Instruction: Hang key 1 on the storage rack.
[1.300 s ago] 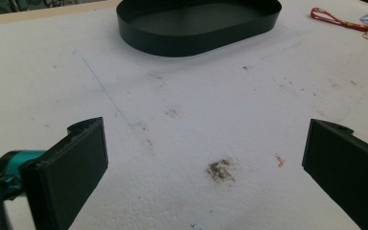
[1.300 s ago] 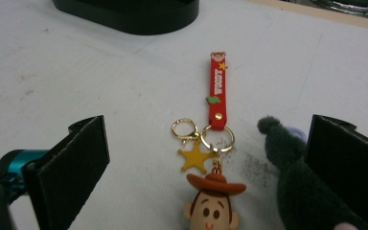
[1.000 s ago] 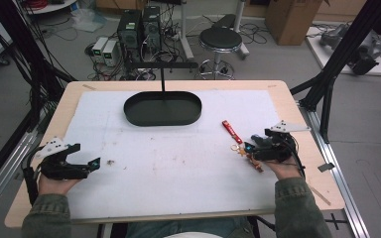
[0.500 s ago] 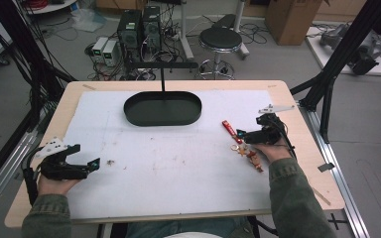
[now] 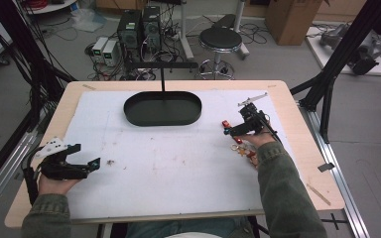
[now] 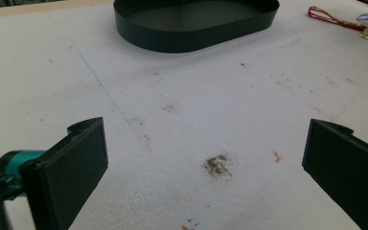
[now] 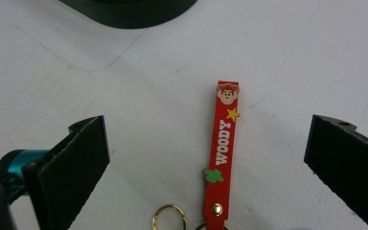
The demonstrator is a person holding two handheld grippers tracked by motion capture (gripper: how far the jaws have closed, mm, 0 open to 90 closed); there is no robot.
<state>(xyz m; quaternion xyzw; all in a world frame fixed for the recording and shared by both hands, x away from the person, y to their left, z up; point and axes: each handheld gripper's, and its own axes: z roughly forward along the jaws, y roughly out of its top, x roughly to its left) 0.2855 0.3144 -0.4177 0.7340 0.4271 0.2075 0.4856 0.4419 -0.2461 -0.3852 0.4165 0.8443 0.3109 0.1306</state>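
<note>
A red rubber keychain strap [image 7: 224, 148] printed "WOODY", with gold rings at its near end, lies flat on the white table cover. My right gripper [image 7: 206, 158] hangs just above it, open, the strap lying between its jaws. In the high view the right gripper [image 5: 234, 130] is at the right of the table over the keychain [image 5: 226, 124]. My left gripper [image 5: 92, 164] rests open near the front left with nothing between its jaws. From the left gripper view the keychain [image 6: 329, 17] lies far off at the top right.
A black oval tray [image 5: 131, 115] stands at the back middle of the table, also seen as the tray [image 6: 191, 36] ahead of the left gripper. A small dark smudge [image 6: 217, 164] marks the cover between the left jaws. A stool [image 5: 220, 38] and electronics stand beyond the table.
My right gripper has moved away from me and leftwards along the keychain, towards its far end near the tray. The left gripper has stayed put.
</note>
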